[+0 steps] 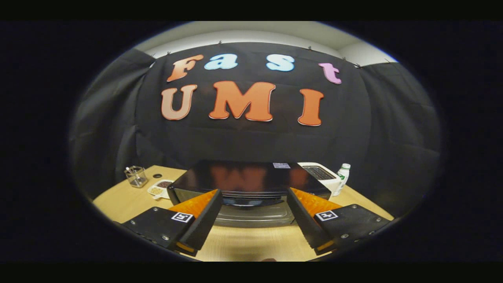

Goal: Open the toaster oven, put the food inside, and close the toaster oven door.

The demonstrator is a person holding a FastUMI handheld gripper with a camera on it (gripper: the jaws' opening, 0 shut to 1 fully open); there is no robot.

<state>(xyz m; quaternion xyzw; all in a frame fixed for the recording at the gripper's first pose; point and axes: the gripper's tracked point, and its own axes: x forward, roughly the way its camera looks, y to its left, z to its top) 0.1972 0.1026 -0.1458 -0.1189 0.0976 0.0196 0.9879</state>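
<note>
At the left of the frame, on the wooden table (pixel 118 204), stands a small clear glass container (pixel 136 176), and just to its right, nearer the oven, sits a white divided dish (pixel 159 188) with what looks like bits of food in its compartments; what they are is too small to tell. A small dark round spot (pixel 157 175) lies on the table between the two.

In the centre of the frame sits the toaster oven (pixel 247 179), black and glossy on top, its front facing the camera. Its door (pixel 253 214) appears closed, with the dark handle (pixel 251 201) running across the upper part of the glass.

The gripper (pixel 253 208) is low in the frame, spread wide and holding nothing. The left finger (pixel 204 222) and the right finger (pixel 302 222) stand on either side of the oven's door, the handle lying in the gap between their tips; I cannot tell whether either tip touches the oven.

To the right, behind the oven's far corner, is a white appliance (pixel 320 175) with a dark grille on top, and just beside it a small white bottle with a green cap (pixel 342 179)
</note>
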